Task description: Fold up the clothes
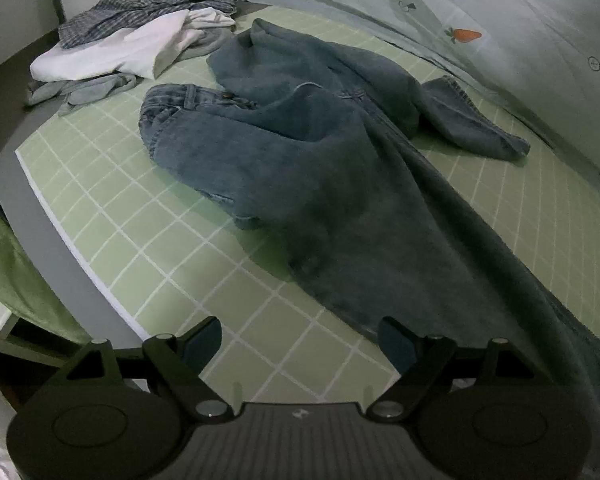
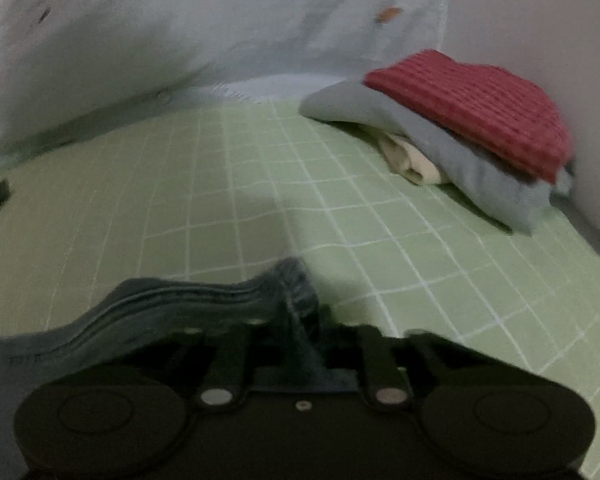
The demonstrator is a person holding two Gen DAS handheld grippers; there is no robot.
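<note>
Left gripper: the black two-finger tool is held with its fingers spread wide above the mat, nothing being gripped between them
Right gripper: its black fingers are drawn narrow and clamped on a fold of denim, which is bunched up between them; the picture is blurred here
Crumpled blue denim jeans: spread across the mat just ahead of the left gripper, the waistband with its metal button being turned toward the far left and one leg running off to the lower right; the hem end is seen in the right wrist view
Pale green mat with a white grid: laid flat under the jeans
Folded stack at far right: a red ribbed knit garment is set on a grey folded cloth, with a cream piece tucked beneath
Unfolded heap at far left: a white garment is lain beneath a blue-grey checked shirt
Backdrop: a pale sheet printed with small carrots is hung behind the mat
</note>
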